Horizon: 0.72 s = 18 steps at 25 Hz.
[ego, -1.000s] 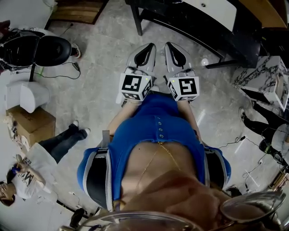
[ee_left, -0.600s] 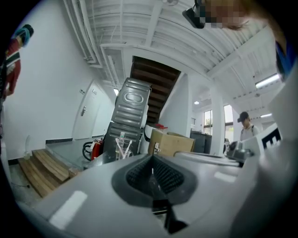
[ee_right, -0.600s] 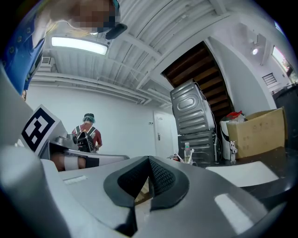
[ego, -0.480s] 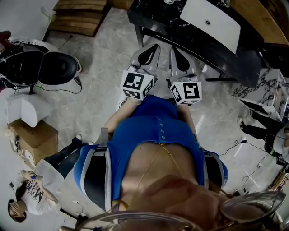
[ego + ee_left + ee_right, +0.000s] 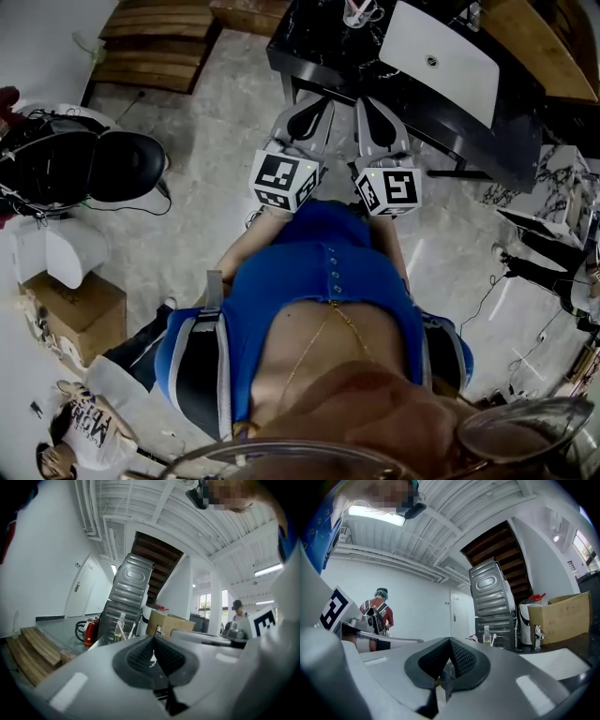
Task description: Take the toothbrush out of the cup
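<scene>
1. The left gripper (image 5: 322, 99) has its two jaws pressed together, pad against pad, with nothing between them, as the left gripper view shows.
2. The right gripper (image 5: 365, 100) is likewise clenched and empty, and it is held just beside the left one, both pointing forward.
3. In the head view, the tips of both grippers show against the near edge of the black worktop (image 5: 319, 47).
4. The cup (image 5: 360, 12) stands upright on the worktop near its left end, just left of the white basin (image 5: 441, 54), and is apart from both grippers.
5. The toothbrush (image 5: 132, 629) stands in the cup with its head upward, and a second brush leans beside it.
6. A small bottle (image 5: 121, 623) stands close by the cup.
7. A black chair (image 5: 127, 166) and a cardboard box (image 5: 80, 314) are on the floor to the left.
</scene>
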### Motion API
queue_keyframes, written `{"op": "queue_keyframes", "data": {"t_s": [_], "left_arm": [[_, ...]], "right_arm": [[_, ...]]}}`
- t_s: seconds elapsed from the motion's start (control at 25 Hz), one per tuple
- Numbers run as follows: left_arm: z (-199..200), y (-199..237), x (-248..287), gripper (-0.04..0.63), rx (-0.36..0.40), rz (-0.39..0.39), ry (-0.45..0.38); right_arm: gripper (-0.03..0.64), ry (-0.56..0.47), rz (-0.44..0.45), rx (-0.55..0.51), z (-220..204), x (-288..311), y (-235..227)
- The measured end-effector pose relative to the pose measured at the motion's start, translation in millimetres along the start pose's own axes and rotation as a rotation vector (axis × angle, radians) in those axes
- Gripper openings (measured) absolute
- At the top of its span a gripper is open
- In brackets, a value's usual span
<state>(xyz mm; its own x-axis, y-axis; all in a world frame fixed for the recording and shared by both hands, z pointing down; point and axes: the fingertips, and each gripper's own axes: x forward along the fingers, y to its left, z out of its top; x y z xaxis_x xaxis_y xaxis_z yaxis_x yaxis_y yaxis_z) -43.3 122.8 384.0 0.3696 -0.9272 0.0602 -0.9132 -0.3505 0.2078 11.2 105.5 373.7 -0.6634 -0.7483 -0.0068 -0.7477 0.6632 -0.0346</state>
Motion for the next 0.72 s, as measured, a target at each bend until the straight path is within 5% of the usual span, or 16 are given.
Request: {"op": "queue_keyframes", "data": {"t_s": [0.4, 0.72], "left_arm": [[4, 24, 16, 0.003, -0.018, -0.010, 0.014], [8, 43, 79, 0.003, -0.044, 0.026, 0.024]], "right_arm": [[0.002, 0.004, -0.024, -0.001, 12, 29, -6], [0.002, 0.020, 0.024, 0.026, 7, 68, -51]]}}
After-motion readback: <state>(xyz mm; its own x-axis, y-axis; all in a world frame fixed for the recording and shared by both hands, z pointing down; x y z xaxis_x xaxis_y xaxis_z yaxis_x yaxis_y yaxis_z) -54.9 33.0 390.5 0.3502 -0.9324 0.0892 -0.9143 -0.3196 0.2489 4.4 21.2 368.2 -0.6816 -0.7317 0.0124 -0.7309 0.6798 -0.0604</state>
